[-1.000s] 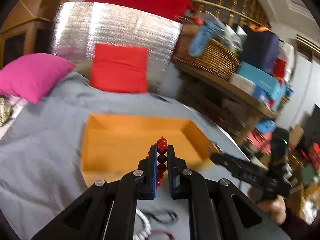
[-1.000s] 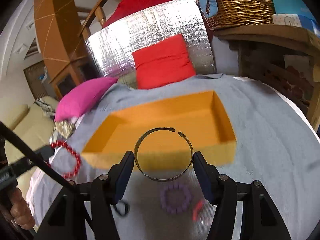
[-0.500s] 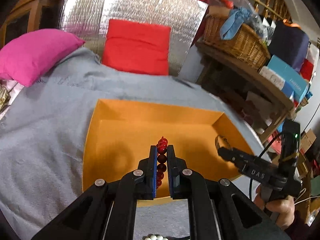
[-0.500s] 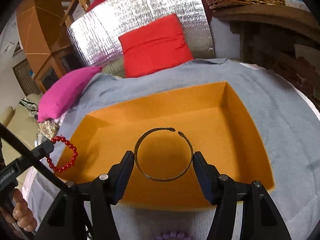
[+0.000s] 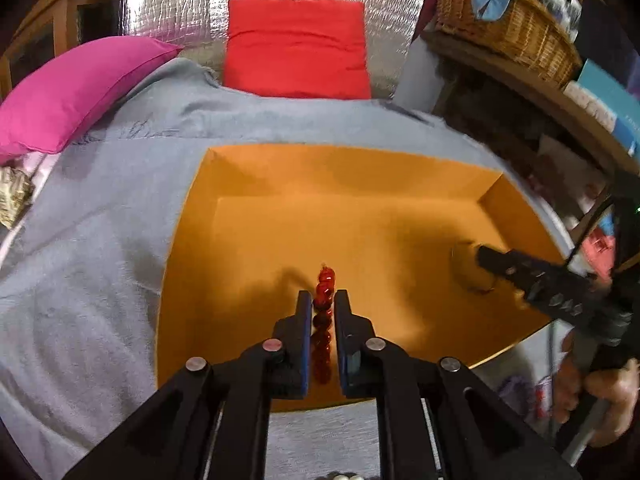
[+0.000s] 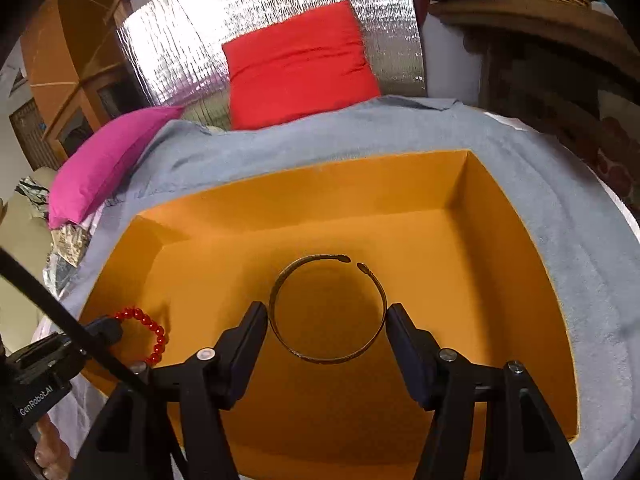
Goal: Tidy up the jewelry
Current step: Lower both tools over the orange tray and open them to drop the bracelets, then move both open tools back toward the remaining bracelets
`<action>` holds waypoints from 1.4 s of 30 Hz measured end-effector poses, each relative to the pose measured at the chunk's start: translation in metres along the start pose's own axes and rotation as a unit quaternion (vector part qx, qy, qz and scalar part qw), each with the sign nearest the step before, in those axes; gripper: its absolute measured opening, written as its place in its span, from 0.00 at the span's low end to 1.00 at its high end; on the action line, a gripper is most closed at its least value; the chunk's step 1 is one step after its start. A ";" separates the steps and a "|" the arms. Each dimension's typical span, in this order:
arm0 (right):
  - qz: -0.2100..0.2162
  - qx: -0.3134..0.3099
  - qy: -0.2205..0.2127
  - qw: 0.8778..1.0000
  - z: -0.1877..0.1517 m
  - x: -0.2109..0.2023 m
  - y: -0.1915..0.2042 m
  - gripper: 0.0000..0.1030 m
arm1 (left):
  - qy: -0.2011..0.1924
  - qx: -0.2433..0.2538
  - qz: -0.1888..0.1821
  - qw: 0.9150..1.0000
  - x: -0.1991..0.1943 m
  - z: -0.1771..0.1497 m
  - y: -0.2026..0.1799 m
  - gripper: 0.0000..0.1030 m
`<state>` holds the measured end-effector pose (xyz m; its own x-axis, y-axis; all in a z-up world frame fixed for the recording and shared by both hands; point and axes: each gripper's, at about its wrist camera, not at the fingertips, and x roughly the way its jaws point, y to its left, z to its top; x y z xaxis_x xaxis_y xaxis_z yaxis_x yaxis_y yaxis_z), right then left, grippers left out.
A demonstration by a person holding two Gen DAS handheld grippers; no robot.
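Above an orange box (image 6: 500,216) set on a grey blanket (image 5: 88,248), two hand-held claws hang over the box's floor. Left claw (image 5: 323,300), its jaws narrow and just eased a little apart, has a red bead bracelet (image 5: 324,312) standing on edge between its pads; whether the pads press on the beads cannot be told. From the right wrist view that bracelet (image 6: 150,330) hangs at the box's near left corner. Right claw (image 6: 326,312), jaws wide and just opened a little further, has an open metal bangle (image 6: 316,308) between its fingers, the bangle's gap turned to the far side; the fingertips sit just at its sides, and contact cannot be made out. A red cushion (image 5: 296,48) leans on a silver foil sheet (image 6: 260,28) at the far end, a pink cushion (image 5: 72,88) at far left. A wicker basket (image 5: 508,28) sits on a shelf to the right.
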<state>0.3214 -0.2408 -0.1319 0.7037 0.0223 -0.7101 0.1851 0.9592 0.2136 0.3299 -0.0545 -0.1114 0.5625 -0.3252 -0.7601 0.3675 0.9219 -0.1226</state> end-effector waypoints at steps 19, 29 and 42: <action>0.013 0.036 -0.093 0.995 -0.024 -0.123 -0.047 0.72 | -0.075 0.065 0.145 0.985 -0.093 -0.046 -0.023 0.70; 0.020 0.016 -0.076 0.997 -0.088 -0.173 -0.047 0.72 | -0.054 0.046 0.163 0.984 -0.118 -0.114 -0.014 0.73; 0.045 0.082 0.010 0.996 -0.113 -0.153 -0.084 0.60 | -0.023 0.094 0.166 0.981 -0.108 -0.132 0.003 0.73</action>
<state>0.1207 -0.2929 -0.1173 0.7094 0.1131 -0.6957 0.2326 0.8942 0.3825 0.1723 0.0107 -0.1138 0.7059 -0.0264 -0.7079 0.2855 0.9251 0.2502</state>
